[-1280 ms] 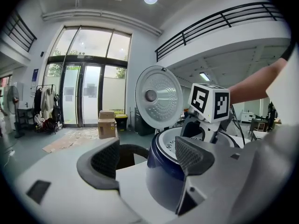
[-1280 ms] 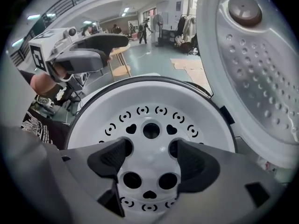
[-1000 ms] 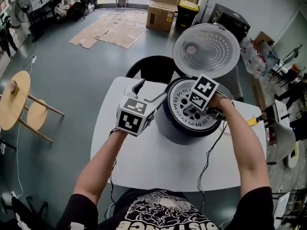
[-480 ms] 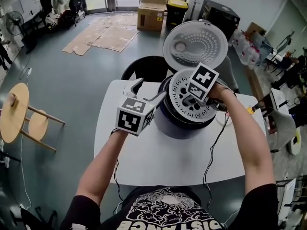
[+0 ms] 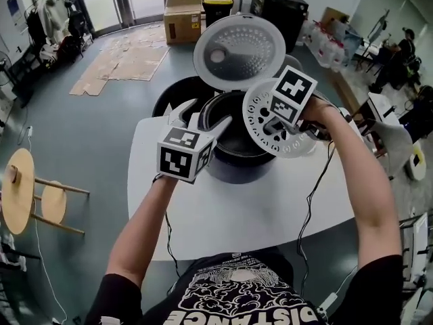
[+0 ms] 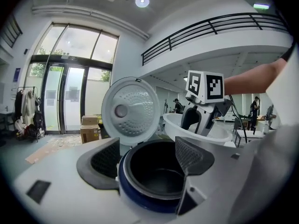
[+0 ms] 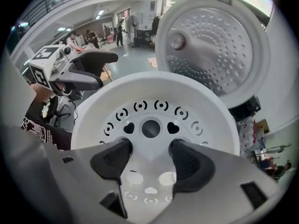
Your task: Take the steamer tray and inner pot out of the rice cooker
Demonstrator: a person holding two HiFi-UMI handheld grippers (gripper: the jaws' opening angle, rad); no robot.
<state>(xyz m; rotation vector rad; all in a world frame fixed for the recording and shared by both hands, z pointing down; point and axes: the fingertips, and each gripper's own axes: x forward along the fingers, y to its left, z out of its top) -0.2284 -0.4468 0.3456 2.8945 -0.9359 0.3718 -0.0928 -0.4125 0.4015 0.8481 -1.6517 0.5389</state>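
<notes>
Behind your white table [image 5: 270,215] stands a black chair [image 5: 170,101]. On the grey floor [image 5: 88,134] beyond it you have flattened cardboard sheets [image 5: 118,63], with stacked cardboard boxes [image 5: 181,15] near the glass doors [image 6: 65,97]. To your left a round wooden stool [image 5: 17,181] stands well apart from the table. A clothes rack [image 5: 57,19] fills the far left corner.

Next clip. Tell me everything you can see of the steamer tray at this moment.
The steamer tray is a round, shallow white dish, plastic by the look of it. Its flat floor has a round centre hole, two heart-shaped holes beside it and a ring of small slotted vents. It hangs in the air, a bit tilted, up and to the right of the open rice cooker. Only the right gripper touches it, its jaws pinching the floor near the centre.
</notes>
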